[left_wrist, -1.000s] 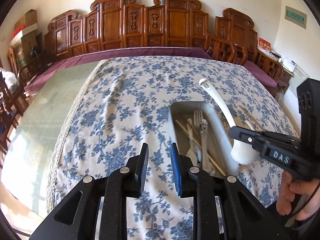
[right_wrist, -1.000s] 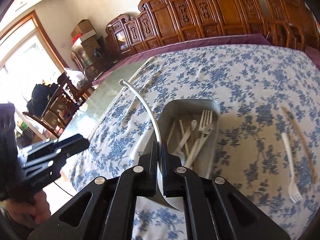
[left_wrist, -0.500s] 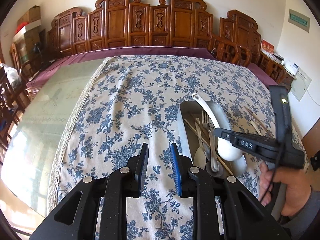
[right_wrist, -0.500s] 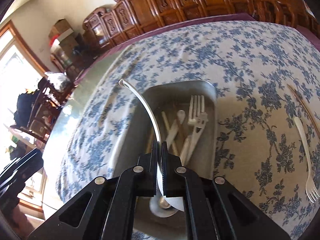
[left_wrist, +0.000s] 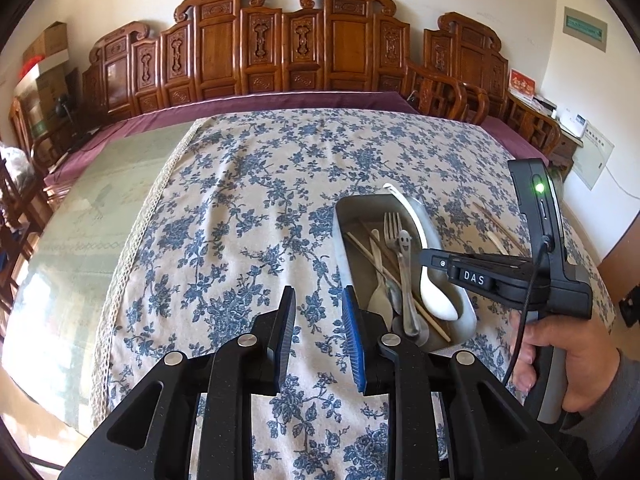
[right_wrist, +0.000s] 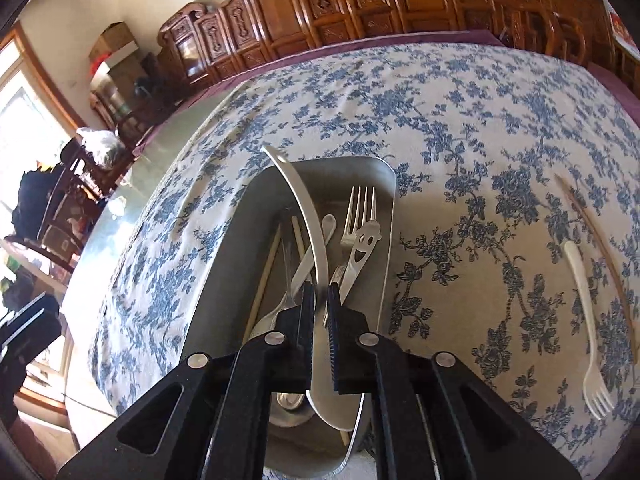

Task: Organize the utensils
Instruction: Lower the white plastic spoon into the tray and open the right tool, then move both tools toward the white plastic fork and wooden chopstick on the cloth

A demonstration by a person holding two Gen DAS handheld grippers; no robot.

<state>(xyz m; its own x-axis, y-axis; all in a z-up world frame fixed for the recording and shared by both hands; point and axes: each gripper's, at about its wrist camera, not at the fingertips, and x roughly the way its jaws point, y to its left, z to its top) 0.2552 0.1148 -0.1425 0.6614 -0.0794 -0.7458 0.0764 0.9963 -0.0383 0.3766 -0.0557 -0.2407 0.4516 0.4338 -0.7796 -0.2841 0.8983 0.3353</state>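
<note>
Right gripper (right_wrist: 320, 320) jaws opening, white ladle (right_wrist: 308, 216) still between them, bowl low inside the metal tray (right_wrist: 390, 184), handle tip over the far rim. Best to widen fully, then lift straight clear without dragging the handle. Left gripper (left_wrist: 318, 336) parted, empty, above the tablecloth (left_wrist: 240, 208). A second ago: ladle clamped tight and higher, bowl at the tray's side.
</note>
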